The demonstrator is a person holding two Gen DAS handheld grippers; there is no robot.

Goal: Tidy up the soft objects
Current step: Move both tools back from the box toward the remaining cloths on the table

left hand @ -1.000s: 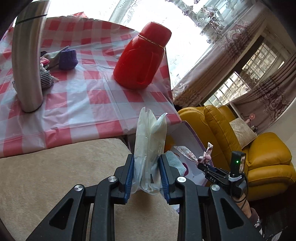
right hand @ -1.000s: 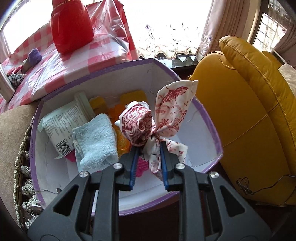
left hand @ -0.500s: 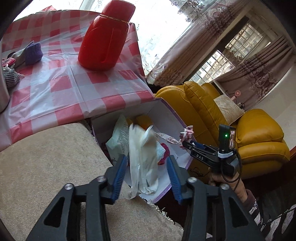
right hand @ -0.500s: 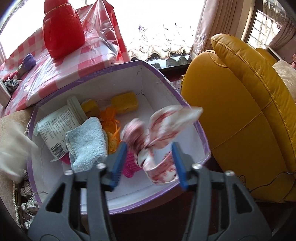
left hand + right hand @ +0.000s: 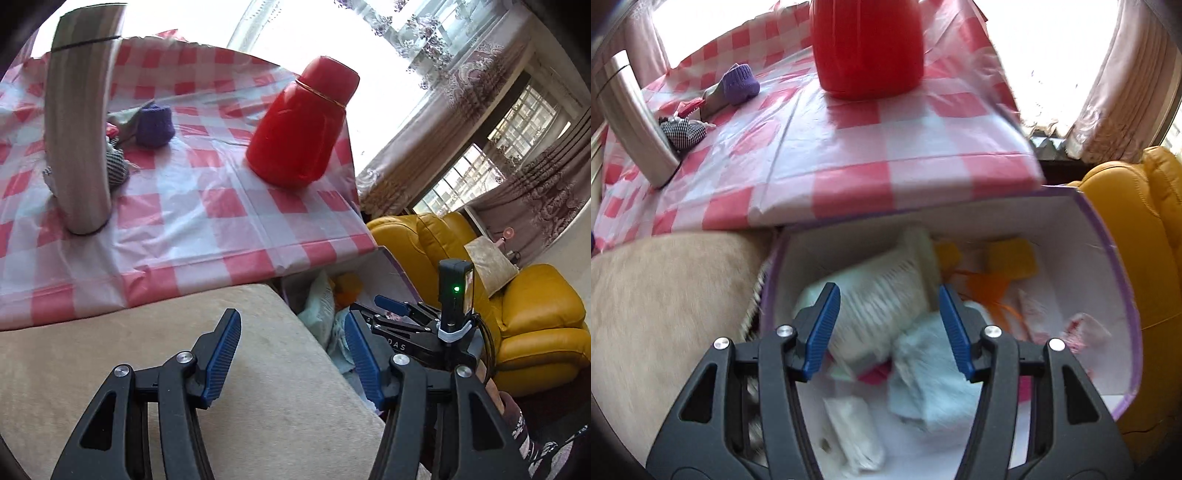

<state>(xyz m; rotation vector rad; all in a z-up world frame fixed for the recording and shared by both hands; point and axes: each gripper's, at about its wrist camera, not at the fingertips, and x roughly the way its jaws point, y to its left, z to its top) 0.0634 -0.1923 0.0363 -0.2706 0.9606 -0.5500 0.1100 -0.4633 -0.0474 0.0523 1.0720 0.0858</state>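
Note:
My left gripper (image 5: 293, 354) is open and empty above the beige cushion (image 5: 147, 369), beside the purple-rimmed box (image 5: 402, 280). My right gripper (image 5: 886, 328) is open and empty over the box (image 5: 1123, 295), which holds a white packet (image 5: 879, 302), a light blue towel (image 5: 931, 384), a white soft pack (image 5: 853, 421), the red-patterned cloth (image 5: 1078, 328) and yellow sponges (image 5: 1012, 258). A purple sock (image 5: 155, 125) and a checked pouch (image 5: 118, 166) lie on the checked table; they show too in the right wrist view, the sock (image 5: 738, 83) and the pouch (image 5: 683, 131).
A red jug (image 5: 299, 125) and a steel flask (image 5: 79, 129) stand on the red-and-white checked tablecloth (image 5: 207, 206). A yellow sofa (image 5: 535, 314) is right of the box. The other gripper (image 5: 417, 328) shows in the left wrist view.
Both grippers opened and let go: the white soft pack and the red-patterned cloth dropped into the box. The left gripper swung back toward the table; the right moved left over the box.

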